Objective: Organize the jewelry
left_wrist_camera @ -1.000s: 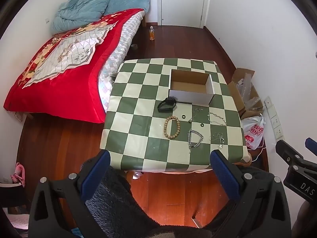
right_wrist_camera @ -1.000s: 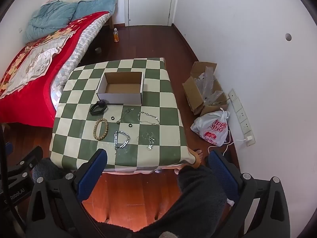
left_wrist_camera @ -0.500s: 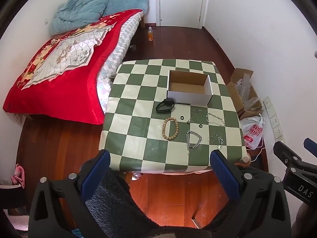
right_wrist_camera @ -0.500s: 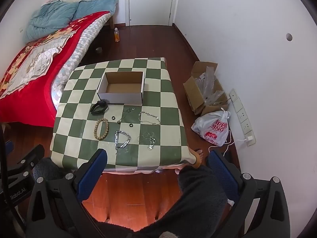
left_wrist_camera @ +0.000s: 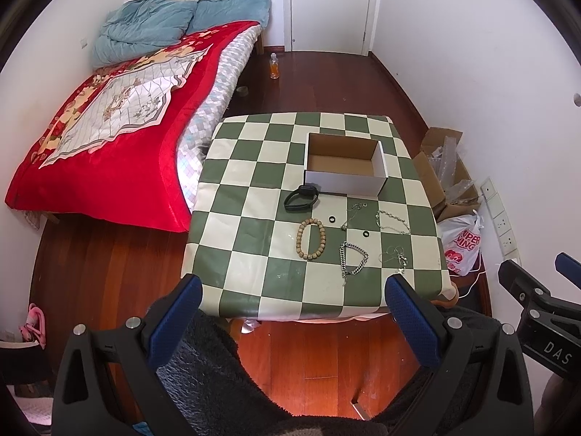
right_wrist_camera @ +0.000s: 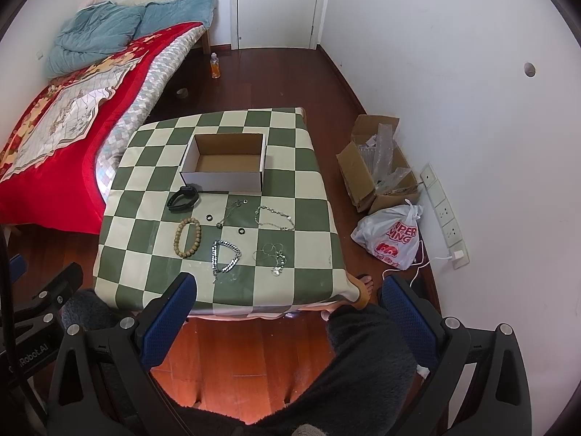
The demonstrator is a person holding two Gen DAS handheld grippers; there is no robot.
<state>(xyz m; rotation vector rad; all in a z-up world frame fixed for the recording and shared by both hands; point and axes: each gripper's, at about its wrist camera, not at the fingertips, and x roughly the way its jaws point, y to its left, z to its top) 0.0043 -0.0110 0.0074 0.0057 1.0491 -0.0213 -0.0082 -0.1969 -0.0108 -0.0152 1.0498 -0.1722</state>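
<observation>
Two grippers, both ours, both held high above the floor short of the table's near edge. The left gripper (left_wrist_camera: 292,312) stands with its blue pads wide apart and nothing between them; the right gripper (right_wrist_camera: 287,310) likewise, wide and empty.

We list one low table (left_wrist_camera: 247,167) under a green-and-cream chequered cloth. On its far half sits a shallow cardboard box (left_wrist_camera: 343,178), open-topped and white-walled. The jewelry lies loose on the near half, in front of the box:
- a black band (left_wrist_camera: 301,198), touching the box's near left corner;
- a wooden bead bracelet (left_wrist_camera: 311,239), to the left;
- a heavy silver chain (left_wrist_camera: 351,259), near centre;
- two small black rings (left_wrist_camera: 331,220), apart from one another;
- thin chains (left_wrist_camera: 390,219), to the right, too fine for us to separate.

Room for moving: the cloth's near left portion is bare. A red-covered bed (left_wrist_camera: 109,138) stands close along the table's left edge; bare wooden floor (left_wrist_camera: 308,348) lies between us and the near edge. To the right, between table and wall, stand an open carton (right_wrist_camera: 377,167) and a white plastic bag (right_wrist_camera: 394,236).

Writing: the bag reads "SUPER MING" in part; the right gripper's body shows "DAS" in the left view, and the left's shows "Robot.AI" in the right view.
</observation>
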